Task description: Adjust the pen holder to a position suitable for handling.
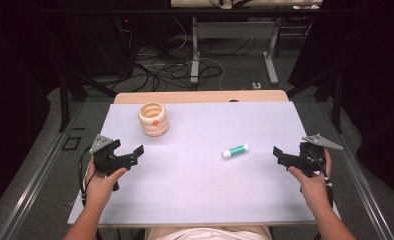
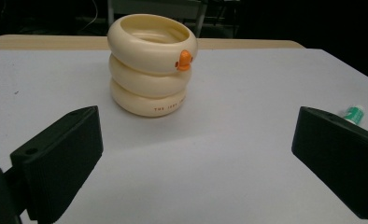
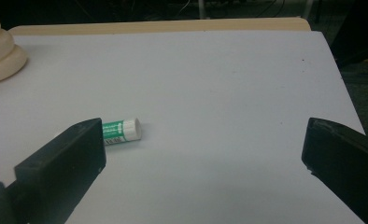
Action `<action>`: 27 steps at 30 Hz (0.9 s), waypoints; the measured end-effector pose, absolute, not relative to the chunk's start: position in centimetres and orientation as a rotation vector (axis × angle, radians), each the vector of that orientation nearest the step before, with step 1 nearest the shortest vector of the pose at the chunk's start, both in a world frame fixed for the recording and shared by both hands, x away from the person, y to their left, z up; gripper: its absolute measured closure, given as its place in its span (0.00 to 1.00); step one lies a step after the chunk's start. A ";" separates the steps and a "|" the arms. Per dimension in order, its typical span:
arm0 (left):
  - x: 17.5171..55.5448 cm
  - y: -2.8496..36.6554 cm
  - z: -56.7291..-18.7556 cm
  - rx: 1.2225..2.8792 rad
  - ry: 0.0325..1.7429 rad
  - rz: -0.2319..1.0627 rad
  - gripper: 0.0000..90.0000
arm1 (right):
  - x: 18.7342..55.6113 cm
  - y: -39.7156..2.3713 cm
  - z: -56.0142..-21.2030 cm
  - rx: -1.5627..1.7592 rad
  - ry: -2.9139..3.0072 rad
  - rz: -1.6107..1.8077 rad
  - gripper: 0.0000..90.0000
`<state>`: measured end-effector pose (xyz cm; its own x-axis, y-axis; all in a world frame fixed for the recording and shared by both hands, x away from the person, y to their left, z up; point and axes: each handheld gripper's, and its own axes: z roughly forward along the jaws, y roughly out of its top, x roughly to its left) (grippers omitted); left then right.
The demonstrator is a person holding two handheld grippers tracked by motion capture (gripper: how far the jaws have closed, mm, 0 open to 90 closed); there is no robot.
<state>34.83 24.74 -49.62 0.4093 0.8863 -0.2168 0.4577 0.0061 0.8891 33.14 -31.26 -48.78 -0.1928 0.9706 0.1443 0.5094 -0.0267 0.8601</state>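
Your left gripper [image 1: 133, 154] sits near the left edge of the table [image 1: 195, 200], jaws spread wide and holding nothing, as its own view shows with bare table between the 2 black jaws. The cream ringed cup [image 1: 153, 119] stands upright ahead of it and slightly to its right, well apart from the jaws, its open mouth facing up and the small orange beak turned toward you. It looks placed there as a receptacle, and you seem to have the left gripper aimed at it so you could steady it.

Further right, the green and white glue stick [image 1: 235, 151] lies on its side on the bare table, ahead of your right gripper [image 1: 281, 155] and a little to its left, apart from both jaws. In the right gripper view its white cap points away from the near jaw, which covers its other end.

Your right gripper is also released, jaws wide, near the table's right edge. Lying flat, the stick offers its round sides, so you would likely close across its body, not its ends.
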 end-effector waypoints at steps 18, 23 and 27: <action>37.2 24.9 -46.7 1.625 1.263 0.444 0.06 | 33.4 -30.7 -49.2 1.512 1.760 1.172 0.00; 38.6 24.8 -45.7 1.618 1.293 0.399 0.07 | 33.3 -30.4 -48.9 1.472 1.783 1.163 0.00; 39.6 24.7 -45.0 1.602 1.317 0.383 0.07 | 33.2 -30.3 -48.9 1.481 1.774 1.174 0.00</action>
<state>39.61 24.69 -45.01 0.3600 0.8735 -0.3276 0.5615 0.0775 0.8238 33.22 -30.32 -48.90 -0.2483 0.9610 0.1218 0.4879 0.0154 0.8728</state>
